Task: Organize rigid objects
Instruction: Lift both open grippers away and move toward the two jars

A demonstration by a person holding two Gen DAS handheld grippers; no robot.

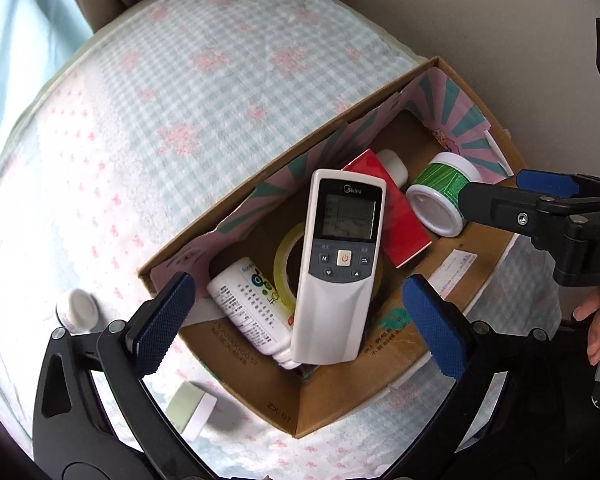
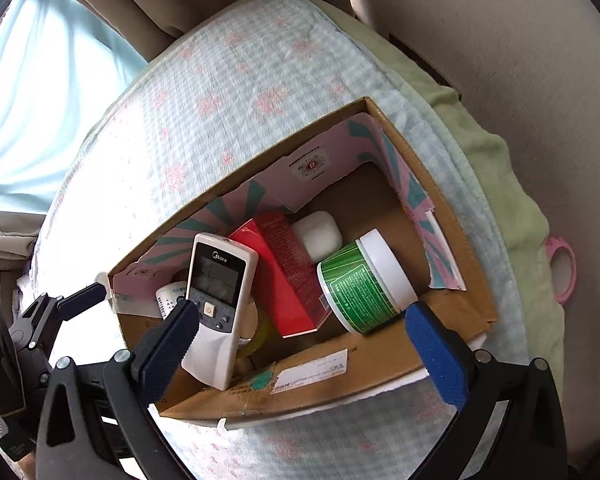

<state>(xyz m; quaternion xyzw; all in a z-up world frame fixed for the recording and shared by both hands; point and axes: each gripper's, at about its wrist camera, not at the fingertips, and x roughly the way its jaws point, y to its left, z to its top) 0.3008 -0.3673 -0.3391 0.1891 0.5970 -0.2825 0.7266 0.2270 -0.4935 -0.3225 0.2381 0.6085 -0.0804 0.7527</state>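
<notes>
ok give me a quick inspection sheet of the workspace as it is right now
surface: checked blanket with pink flowers, under the box.
job's things: cardboard box holds remote, red carton, green jar, white bottle, tape roll, white case.
clutter: white cap and small pale box on the blanket, outside the cardboard box.
grippers: left tongs open, empty; right tongs open, empty.
cables: nothing seen.
surroundings: curtain, green cloth, pink ring.

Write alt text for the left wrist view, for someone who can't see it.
An open cardboard box on a checked blanket holds a white remote control, red carton, green-labelled jar, white bottle and tape roll. The left claw hangs open above it.
</notes>
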